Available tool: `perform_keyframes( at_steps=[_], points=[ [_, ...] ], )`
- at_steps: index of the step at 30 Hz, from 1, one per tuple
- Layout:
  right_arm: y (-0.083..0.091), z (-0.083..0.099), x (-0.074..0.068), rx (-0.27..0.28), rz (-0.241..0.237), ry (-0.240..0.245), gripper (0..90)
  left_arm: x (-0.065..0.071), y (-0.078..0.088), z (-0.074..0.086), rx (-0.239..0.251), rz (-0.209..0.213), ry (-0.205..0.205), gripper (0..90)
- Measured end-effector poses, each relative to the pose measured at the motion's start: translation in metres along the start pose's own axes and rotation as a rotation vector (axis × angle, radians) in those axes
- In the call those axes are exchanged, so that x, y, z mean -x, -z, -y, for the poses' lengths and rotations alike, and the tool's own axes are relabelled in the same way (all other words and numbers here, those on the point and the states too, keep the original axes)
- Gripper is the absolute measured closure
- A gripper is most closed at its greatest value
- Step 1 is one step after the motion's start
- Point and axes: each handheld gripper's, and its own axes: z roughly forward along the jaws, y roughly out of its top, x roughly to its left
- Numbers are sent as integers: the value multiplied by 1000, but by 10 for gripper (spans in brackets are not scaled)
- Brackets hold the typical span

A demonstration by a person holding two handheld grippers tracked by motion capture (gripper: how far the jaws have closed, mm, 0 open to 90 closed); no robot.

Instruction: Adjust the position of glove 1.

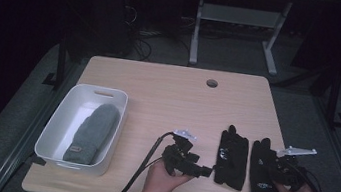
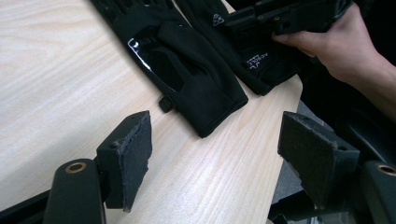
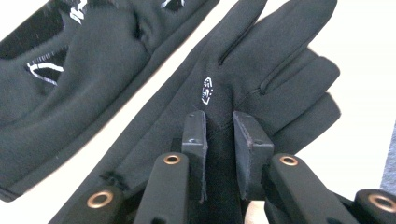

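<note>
Two black gloves flat near the counter's (image 1: pixel 159 89) front right corner, right gripper (image 3: pixel 219 126) jaws pinching a fold of the right-hand glove (image 3: pixel 261 70), left gripper (image 2: pixel 215 154) jaws spread wide and empty; grasp step, next likely a clean lift toward the white bin (image 1: pixel 56 125).

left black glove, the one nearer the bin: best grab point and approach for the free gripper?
Take the left black glove at its cuff edge, the end nearest the left gripper, coming from the table's near side. It lies flat, so pinch up a fold there; the cuff's hem is thickest and free of the right black glove, which the right gripper pinches.
</note>
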Motion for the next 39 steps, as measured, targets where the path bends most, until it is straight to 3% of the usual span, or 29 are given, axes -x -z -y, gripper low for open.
perform_keyframes(
  at_steps=[5,13,19,27,39],
  points=[
    [13,-7,-2,49,-16,-3,758,-2,4,-1,11,-5,4,260],
    [24,-23,-24,67,-46,33,757,0,7,-1,13,-8,-2,259],
    [18,-40,-37,65,-90,54,757,-1,9,-1,18,-10,-2,259],
    [4,-62,-51,52,-127,40,755,-3,12,0,19,-12,0,259],
    [-16,-70,-45,57,-159,-67,748,-6,13,3,12,-13,5,260]
  ],
)
